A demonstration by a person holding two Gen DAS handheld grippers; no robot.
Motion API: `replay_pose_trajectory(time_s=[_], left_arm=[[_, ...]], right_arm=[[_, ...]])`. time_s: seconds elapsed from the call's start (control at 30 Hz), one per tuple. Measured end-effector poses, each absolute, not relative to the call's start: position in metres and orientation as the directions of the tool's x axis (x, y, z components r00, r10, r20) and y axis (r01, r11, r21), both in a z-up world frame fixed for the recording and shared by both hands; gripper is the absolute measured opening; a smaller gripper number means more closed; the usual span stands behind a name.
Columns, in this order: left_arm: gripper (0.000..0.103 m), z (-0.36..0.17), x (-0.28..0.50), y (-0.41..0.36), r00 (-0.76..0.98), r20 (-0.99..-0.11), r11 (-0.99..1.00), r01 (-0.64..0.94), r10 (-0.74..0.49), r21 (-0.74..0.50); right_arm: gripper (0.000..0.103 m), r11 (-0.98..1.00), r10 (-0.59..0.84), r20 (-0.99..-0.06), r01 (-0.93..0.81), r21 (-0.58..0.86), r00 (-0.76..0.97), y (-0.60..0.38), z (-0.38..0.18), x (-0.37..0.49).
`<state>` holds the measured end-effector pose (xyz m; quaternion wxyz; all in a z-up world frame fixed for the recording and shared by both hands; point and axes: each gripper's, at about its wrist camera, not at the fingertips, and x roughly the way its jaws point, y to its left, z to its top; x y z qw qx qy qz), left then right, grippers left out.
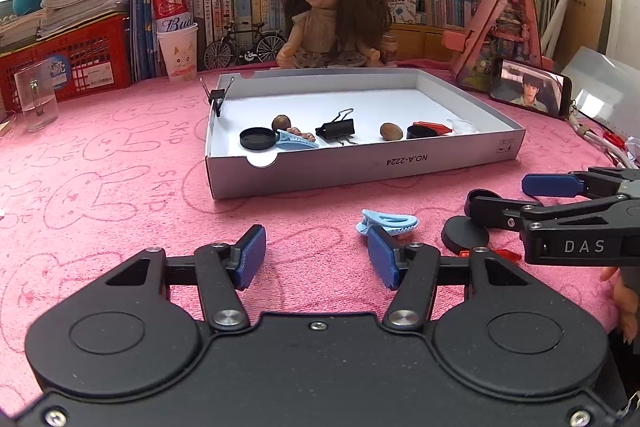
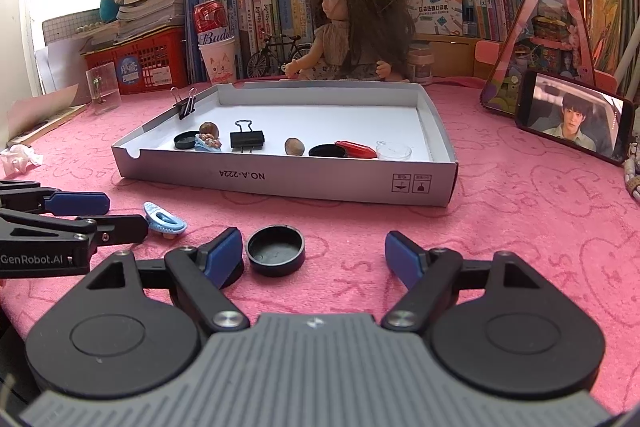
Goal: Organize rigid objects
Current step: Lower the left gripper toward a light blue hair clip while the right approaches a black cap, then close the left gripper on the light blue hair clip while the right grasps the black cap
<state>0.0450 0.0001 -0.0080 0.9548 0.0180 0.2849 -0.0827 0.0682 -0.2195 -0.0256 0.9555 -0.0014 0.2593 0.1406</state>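
While the right gripper (image 2: pixel 314 253) stands spread around a shallow round black cap (image 2: pixel 276 249) low in the frame's centre, the left gripper (image 1: pixel 316 255) is also spread, its right pad just beside a ribbed pale-blue plastic hair clip (image 1: pixel 389 221) on the pink terry cloth (image 1: pixel 120 187). Above them, the white cardboard box lid (image 2: pixel 280 179) holds two black binder clips, two brown nuts, black caps, a red clip and what may be a clear dish.
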Motion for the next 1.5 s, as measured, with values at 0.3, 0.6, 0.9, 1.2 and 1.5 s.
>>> replay_pose_trajectory(time_s=[0.3, 0.6, 0.9, 1.2, 1.5], left_arm=[[0.055, -0.003, 0.037, -0.014, 0.832, -0.521, 0.978, 0.204, -0.190, -0.030], [0.055, -0.005, 0.043, -0.033, 0.833, -0.530, 0.986, 0.165, -0.159, -0.036], [0.048, -0.009, 0.051, -0.036, 0.830, -0.540, 0.989, 0.141, -0.139, -0.037], [0.025, -0.011, 0.048, -0.036, 0.838, -0.530, 0.990, 0.143, -0.129, -0.014], [0.023, -0.009, 0.043, -0.034, 0.845, -0.520, 0.990, 0.138, -0.125, -0.014]], right_arm=[[0.087, 0.974, 0.215, -0.506, -0.224, 0.044, 0.835, -0.217, -0.026, 0.070], [0.087, 0.977, 0.196, -0.508, -0.209, 0.034, 0.839, -0.216, -0.027, 0.070], [0.081, 0.977, 0.199, -0.505, -0.213, 0.030, 0.840, -0.215, -0.027, 0.069], [0.068, 0.971, 0.204, -0.500, -0.238, -0.004, 0.842, -0.210, -0.028, 0.066], [0.059, 0.964, 0.222, -0.486, -0.264, -0.019, 0.845, -0.207, -0.029, 0.061]])
